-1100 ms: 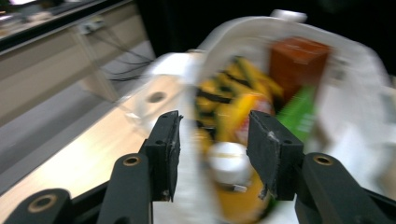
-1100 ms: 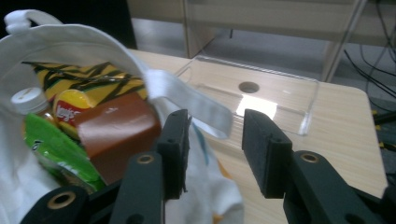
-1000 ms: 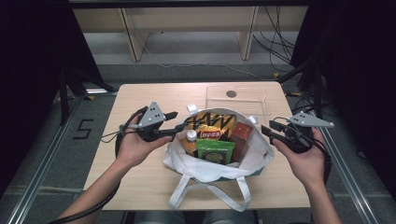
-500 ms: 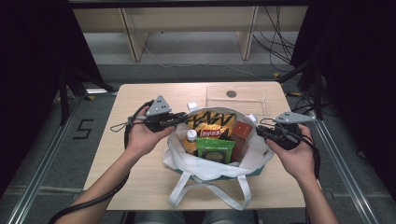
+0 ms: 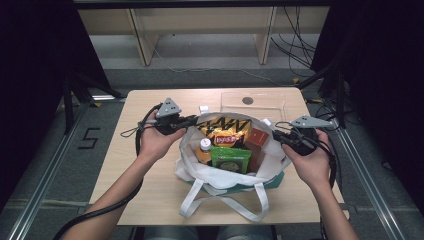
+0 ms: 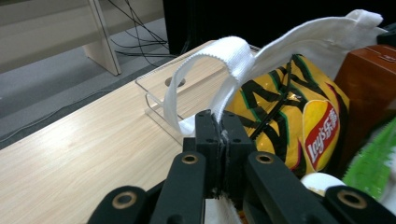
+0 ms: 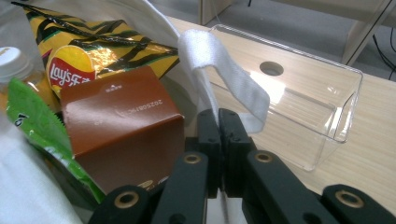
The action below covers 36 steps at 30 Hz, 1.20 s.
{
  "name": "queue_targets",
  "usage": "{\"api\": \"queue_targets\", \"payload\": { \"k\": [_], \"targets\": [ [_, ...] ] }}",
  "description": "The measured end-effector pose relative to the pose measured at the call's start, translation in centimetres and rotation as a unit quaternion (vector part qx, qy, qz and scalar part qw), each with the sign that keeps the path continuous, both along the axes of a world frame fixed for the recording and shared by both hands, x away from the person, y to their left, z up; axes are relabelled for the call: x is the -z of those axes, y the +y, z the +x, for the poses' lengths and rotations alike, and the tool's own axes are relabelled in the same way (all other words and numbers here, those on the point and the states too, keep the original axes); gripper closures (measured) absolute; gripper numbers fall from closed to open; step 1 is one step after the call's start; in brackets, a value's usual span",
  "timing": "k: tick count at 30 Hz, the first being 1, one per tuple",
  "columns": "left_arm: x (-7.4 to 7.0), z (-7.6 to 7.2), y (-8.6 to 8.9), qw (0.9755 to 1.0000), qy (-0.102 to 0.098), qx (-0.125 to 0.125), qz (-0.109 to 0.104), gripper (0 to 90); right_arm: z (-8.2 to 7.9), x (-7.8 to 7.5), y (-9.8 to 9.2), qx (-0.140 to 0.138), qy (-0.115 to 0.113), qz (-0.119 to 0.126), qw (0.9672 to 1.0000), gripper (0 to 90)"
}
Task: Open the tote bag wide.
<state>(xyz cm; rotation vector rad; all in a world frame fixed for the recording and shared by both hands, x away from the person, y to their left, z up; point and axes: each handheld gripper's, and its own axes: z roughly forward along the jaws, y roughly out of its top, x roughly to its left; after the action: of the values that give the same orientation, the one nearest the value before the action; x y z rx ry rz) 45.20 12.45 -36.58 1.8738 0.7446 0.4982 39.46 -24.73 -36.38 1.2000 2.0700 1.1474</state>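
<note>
— Both hands have slid inward since a second ago, and both sets of jaws have just been closing — now the left gripper [image 5: 192, 120] is clamped on the white rim of the tote bag [image 5: 200, 172] at its left, and the right gripper [image 5: 278, 137] pinches the rim at the bag's right.

— So the bag's sitting mid-table, mouth held open between them?

— Yes, near the front edge of the table [image 5: 150, 195], packed full. My worry is the grip: in the left gripper view the pads [image 6: 208, 135] catch only a thin fold of cloth beside the handle strap [image 6: 205, 60]. Lift unevenly and it could slip — then the chip bag [image 5: 225, 134] or the brown box [image 5: 257, 142] may tip out.

— And the clear plastic box [image 5: 255, 102] behind?

— Close to the rim; a swing backward could knock it.

— What can't you make out?

— The bottle [image 5: 204, 150] shows little more than its cap, the green packet [image 5: 231, 159] hides whatever lies beneath, and the bag's floor is covered.
</note>
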Motion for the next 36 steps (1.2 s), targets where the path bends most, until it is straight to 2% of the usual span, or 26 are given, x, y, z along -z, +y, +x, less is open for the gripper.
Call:
{"api": "queue_targets", "payload": {
  "k": [1, 5, 6, 8, 9, 11, 12, 13, 14, 15, 17, 20, 21, 22, 23, 25, 26, 28, 30, 31, 33, 35, 36],
  "targets": [
    [0.3, 0.3, -0.1, 1.0, 0.002, -0.005, 0.001, 87.2, 0.3, 0.0, -0.1, -0.004, 0.015, 0.0, 0.9999, 89.0],
    [0.5, 0.7, -0.2, 0.9999, -0.002, -0.012, -0.002, 87.2, 0.8, 0.2, -0.1, 0.005, 0.009, 0.01, 0.9999, 88.9],
    [0.5, 0.8, -0.3, 0.9999, -0.001, -0.012, -0.004, 87.0, 0.9, 0.2, 0.1, 0.014, 0.017, 0.019, 0.9996, 89.0],
    [0.8, 1.0, -0.3, 0.9999, -0.003, -0.014, -0.001, 85.7, 1.2, 0.2, 0.0, 0.015, 0.023, 0.014, 0.9995, 89.0],
    [1.0, 1.2, -0.3, 0.9999, -0.001, -0.016, 0.0, 85.7, 1.6, 0.5, -0.2, 0.008, 0.013, 0.01, 0.9998, 88.9],
    [1.7, 1.7, -0.2, 0.9998, 0.008, -0.02, 0.0, 85.0, 1.9, 1.1, 0.1, 0.019, 0.025, 0.023, 0.9992, 88.9],
    [1.7, 1.7, -0.2, 0.9998, 0.008, -0.02, 0.0, 85.0, 1.9, 1.1, 0.1, 0.019, 0.025, 0.023, 0.9992, 88.9],
    [1.9, 1.9, -0.1, 0.9997, 0.011, -0.022, 0.003, 85.0, 2.2, 1.3, -0.1, 0.014, 0.023, 0.012, 0.9996, 88.9],
    [2.1, 2.1, -0.1, 0.9996, 0.014, -0.023, 0.006, 85.0, 2.2, 1.4, 0.1, 0.019, 0.036, 0.02, 0.999, 88.9],
    [2.4, 2.3, -0.1, 0.9995, 0.018, -0.025, 0.007, 85.0, 2.7, 1.9, 0.1, 0.019, 0.024, 0.014, 0.9994, 88.9],
    [3.1, 2.7, -0.1, 0.9992, 0.024, -0.03, 0.01, 85.0, 2.9, 2.1, 0.0, 0.019, 0.025, 0.012, 0.9994, 88.9],
    [3.9, 3.2, -0.2, 0.9991, 0.03, -0.03, 0.011, 84.8, 3.0, 2.3, 0.2, 0.023, 0.038, 0.018, 0.9988, 88.9],
    [4.2, 3.4, -0.3, 0.9989, 0.033, -0.031, 0.01, 84.8, 3.4, 2.7, 0.1, 0.017, 0.029, 0.009, 0.9994, 88.9],
    [4.4, 3.4, -0.3, 0.9988, 0.036, -0.032, 0.009, 84.8, 3.4, 2.7, 0.1, 0.017, 0.029, 0.009, 0.9994, 88.9],
    [4.6, 3.4, -0.4, 0.9987, 0.037, -0.032, 0.012, 84.9, 3.4, 2.9, 0.2, 0.025, 0.037, 0.018, 0.9989, 88.9],
    [5.1, 3.5, -0.6, 0.9986, 0.04, -0.034, 0.012, 84.8, 3.6, 3.4, 0.2, 0.029, 0.047, 0.015, 0.9984, 88.9],
    [5.2, 3.7, -0.7, 0.9985, 0.043, -0.032, 0.012, 84.8, 3.9, 3.8, 0.0, 0.019, 0.038, 0.009, 0.9991, 88.9],
    [5.6, 3.8, -0.8, 0.9983, 0.045, -0.035, 0.014, 84.6, 3.9, 4.2, 0.3, 0.032, 0.051, 0.015, 0.9981, 88.9],
    [5.7, 3.8, -1.0, 0.9981, 0.043, -0.038, 0.02, 84.5, 4.2, 4.4, 0.1, 0.02, 0.046, 0.008, 0.9987, 88.9],
    [5.8, 3.8, -1.1, 0.9984, 0.039, -0.036, 0.022, 84.6, 4.2, 4.3, 0.4, 0.033, 0.054, 0.016, 0.9979, 88.9],
    [5.9, 3.8, -1.2, 0.9982, 0.039, -0.039, 0.023, 84.7, 4.2, 4.4, 0.3, 0.032, 0.053, 0.013, 0.998, 89.0],
    [6.6, 4.2, -1.0, 0.9973, 0.048, -0.039, 0.038, 85.0, 4.6, 4.8, 0.1, 0.026, 0.057, 0.002, 0.998, 88.9],
    [7.0, 4.3, -1.1, 0.9971, 0.054, -0.044, 0.031, 85.0, 4.6, 5.2, 0.2, 0.032, 0.063, 0.002, 0.9975, 89.0]
  ]
}}
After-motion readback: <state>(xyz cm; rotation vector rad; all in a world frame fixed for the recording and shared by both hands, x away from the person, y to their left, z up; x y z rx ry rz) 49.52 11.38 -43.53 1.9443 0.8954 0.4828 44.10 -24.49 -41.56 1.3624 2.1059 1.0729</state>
